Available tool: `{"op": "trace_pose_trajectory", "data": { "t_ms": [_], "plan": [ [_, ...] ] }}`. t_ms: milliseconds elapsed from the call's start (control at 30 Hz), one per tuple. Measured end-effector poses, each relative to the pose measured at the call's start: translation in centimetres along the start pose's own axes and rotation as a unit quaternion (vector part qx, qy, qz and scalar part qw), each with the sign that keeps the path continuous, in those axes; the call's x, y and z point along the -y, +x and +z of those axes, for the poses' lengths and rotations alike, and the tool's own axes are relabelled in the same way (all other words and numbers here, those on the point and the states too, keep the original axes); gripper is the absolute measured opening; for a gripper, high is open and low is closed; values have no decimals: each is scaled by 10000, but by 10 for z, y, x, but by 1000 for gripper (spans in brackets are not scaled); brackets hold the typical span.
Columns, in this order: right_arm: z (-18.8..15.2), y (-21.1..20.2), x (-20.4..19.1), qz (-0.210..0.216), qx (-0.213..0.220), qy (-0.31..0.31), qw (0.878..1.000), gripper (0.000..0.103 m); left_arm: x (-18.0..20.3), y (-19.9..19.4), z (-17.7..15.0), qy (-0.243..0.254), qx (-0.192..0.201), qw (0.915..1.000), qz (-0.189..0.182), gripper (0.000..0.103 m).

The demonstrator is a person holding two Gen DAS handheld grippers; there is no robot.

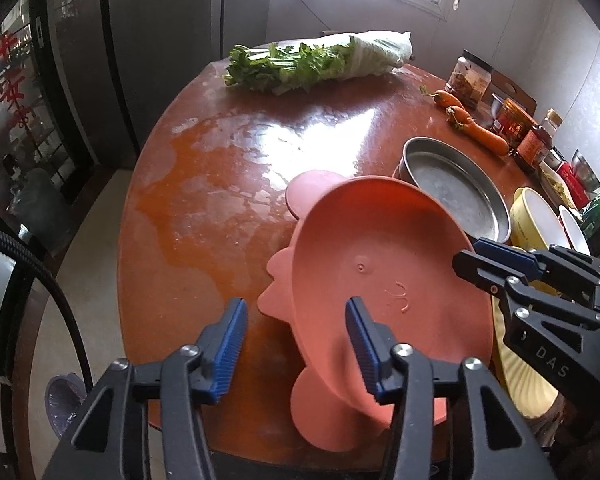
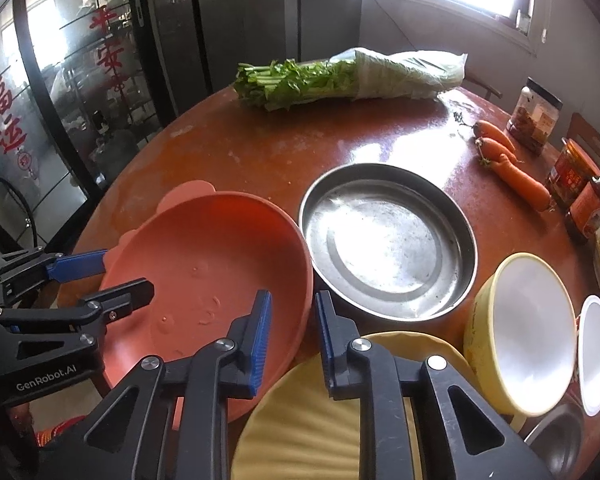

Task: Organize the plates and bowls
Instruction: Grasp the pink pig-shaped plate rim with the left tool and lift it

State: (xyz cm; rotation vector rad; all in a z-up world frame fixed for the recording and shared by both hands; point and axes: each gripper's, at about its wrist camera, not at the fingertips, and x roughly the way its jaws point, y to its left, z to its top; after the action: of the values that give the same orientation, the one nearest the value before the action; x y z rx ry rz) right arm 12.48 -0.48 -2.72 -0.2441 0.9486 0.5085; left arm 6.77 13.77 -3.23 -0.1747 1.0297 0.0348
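Observation:
A pink plate (image 1: 380,260) with rounded ear tabs sits tilted at the near edge of the round brown table (image 1: 220,180). My right gripper (image 2: 293,296) is shut on the right rim of this plate (image 2: 220,260), and the left wrist view shows it (image 1: 468,254) clamped there. My left gripper (image 1: 296,304) straddles the plate's left rim beside an ear tab. One pad is inside the plate and one outside, with a gap showing, so it is open (image 2: 126,274). A steel pan (image 2: 388,240) lies just right of the plate.
A yellow ribbed plate (image 2: 300,420) lies under my right gripper. A yellow bowl (image 2: 532,332) and a small white bowl (image 2: 596,352) stand to its right. Carrots (image 2: 512,176) and jars (image 2: 534,120) line the right edge, and bagged greens (image 2: 340,80) lie at the far side.

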Motion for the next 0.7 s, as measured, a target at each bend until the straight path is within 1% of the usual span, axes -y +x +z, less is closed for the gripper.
{"op": "trace_pose_trajectory", "data": {
  "t_ms": [67,100,200,267,300,333,500,700],
  "plan": [
    [-1,2,1,6,-37,39,10000,22,2,1,1,16,-7,10000,1,46],
    [-1,3,1,31,-53,41,10000,22,3,2,1,24,-8,10000,-18,42],
    [0,7,0,57,-87,3,9999,19,3,2,2,10,18,10000,-6,40],
    [0,8,-1,25,-65,-33,10000,19,2,2,2,-28,36,10000,-73,32],
    [0,8,-1,56,-58,-32,10000,17,2,2,3,-40,36,9999,-84,31],
    [0,8,-1,159,-53,-11,9999,14,2,1,3,-28,56,10000,-43,31],
    [5,4,-6,195,73,-14,9998,14,-6,0,7,-92,98,9999,1,31],
    [25,0,-17,300,216,-21,9993,14,-23,-9,20,-158,273,9994,131,31]
  ]
}}
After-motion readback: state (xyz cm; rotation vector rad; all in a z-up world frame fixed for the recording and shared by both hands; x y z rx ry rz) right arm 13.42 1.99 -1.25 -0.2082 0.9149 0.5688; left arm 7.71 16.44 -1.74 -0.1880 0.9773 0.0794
